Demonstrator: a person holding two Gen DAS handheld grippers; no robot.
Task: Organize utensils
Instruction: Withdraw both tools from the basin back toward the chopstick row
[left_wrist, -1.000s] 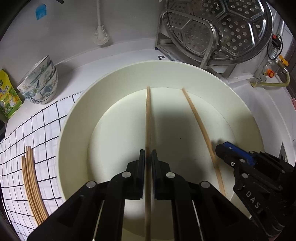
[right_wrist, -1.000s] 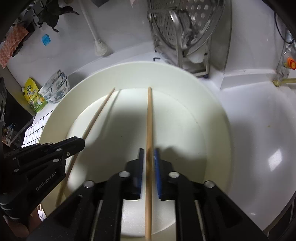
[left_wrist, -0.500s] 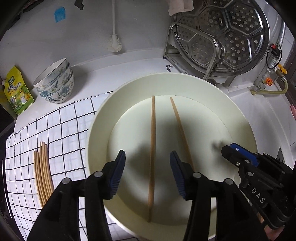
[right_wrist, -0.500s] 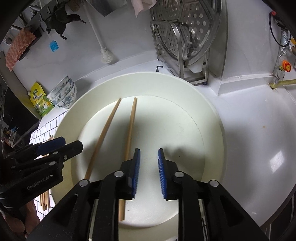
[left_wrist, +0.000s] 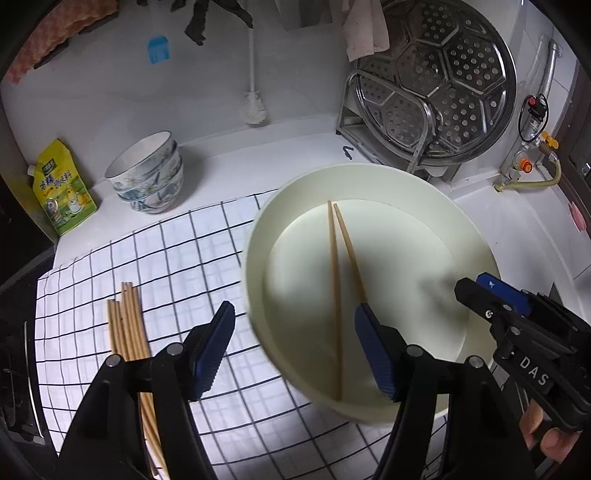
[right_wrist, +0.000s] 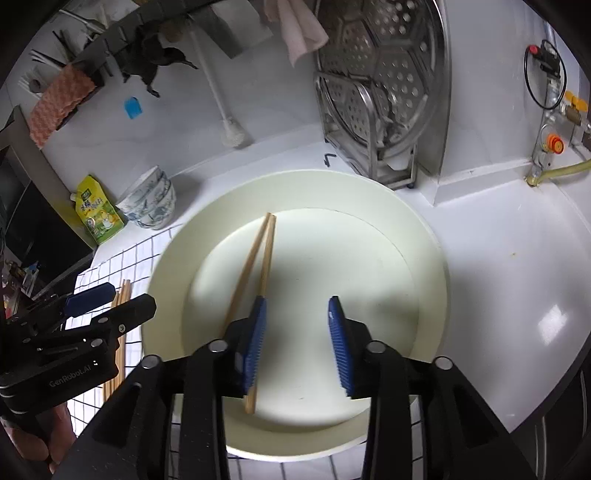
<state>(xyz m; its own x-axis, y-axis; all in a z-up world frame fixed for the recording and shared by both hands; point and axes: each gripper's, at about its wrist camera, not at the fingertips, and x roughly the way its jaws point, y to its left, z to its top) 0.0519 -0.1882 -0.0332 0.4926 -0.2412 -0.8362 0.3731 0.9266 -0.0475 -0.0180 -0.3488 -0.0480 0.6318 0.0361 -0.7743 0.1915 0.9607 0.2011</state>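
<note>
- Chopsticks (left_wrist: 334, 280): two lie in the basin (left_wrist: 476, 236), tips touching.
- Left gripper (left_wrist: 295, 350) and right gripper (right_wrist: 295, 343) are open, holding nothing.
- Next, I think: fetch more sticks (left_wrist: 127, 325) left of the basin.

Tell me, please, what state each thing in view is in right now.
Left gripper: jaws open, empty.
Right gripper: jaws open, empty.
Two chopsticks: lying in the basin, far tips together.
Basin: upright, partly on the cloth.
Chopstick bundle: flat on the cloth.
Bowls: stacked, upright.
</note>
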